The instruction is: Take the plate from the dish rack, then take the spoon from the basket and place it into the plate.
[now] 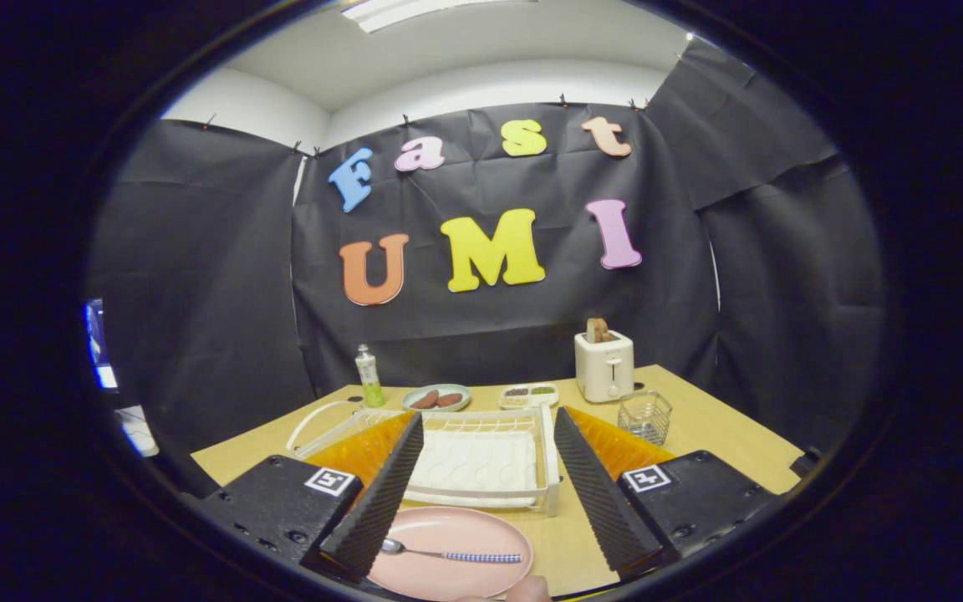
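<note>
A pink plate (pixel 448 552) lies flat on the wooden table (pixel 724 443), low between my fingers and close in. A spoon (pixel 452 553) with a blue checked handle rests across it, bowl toward the left finger. My gripper (pixel 488 422) is open, fingers spread wide with nothing between them, held above and behind the plate. Just ahead of the plate stands the white dish rack (pixel 481 460), its tray bare. A small clear wire basket (pixel 645 415) sits beyond the right finger, near the toaster.
A white toaster (pixel 604 365) with bread in it stands at the back right. A green bottle (pixel 369 378), a grey-green plate with brown food (pixel 437 398) and a small divided dish (pixel 529 394) line the table's far edge.
</note>
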Demonstrator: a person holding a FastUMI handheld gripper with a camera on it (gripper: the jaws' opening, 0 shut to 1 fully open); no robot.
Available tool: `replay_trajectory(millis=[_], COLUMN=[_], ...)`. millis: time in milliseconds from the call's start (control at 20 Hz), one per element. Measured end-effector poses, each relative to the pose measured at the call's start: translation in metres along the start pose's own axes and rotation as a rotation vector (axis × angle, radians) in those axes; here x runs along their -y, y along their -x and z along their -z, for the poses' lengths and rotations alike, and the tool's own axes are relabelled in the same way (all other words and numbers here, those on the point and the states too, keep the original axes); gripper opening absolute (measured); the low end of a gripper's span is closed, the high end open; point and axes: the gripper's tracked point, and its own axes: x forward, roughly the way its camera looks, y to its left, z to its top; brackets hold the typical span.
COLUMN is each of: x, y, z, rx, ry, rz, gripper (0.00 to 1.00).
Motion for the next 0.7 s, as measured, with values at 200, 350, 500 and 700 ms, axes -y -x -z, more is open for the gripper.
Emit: replay_trajectory(millis=[200,350,500,700], x=[0.029,0.053,0.067,0.085], y=[0.014,0.016,0.017,0.019], z=[-0.026,-0.038,-0.043,-0.046], rx=[0.076,0.133,0.151,0.172], ry=[0.037,0.062,0.055,0.080], rz=[0.041,0.083,0.101,0.142], gripper=[1.00,1.00,1.00,1.00])
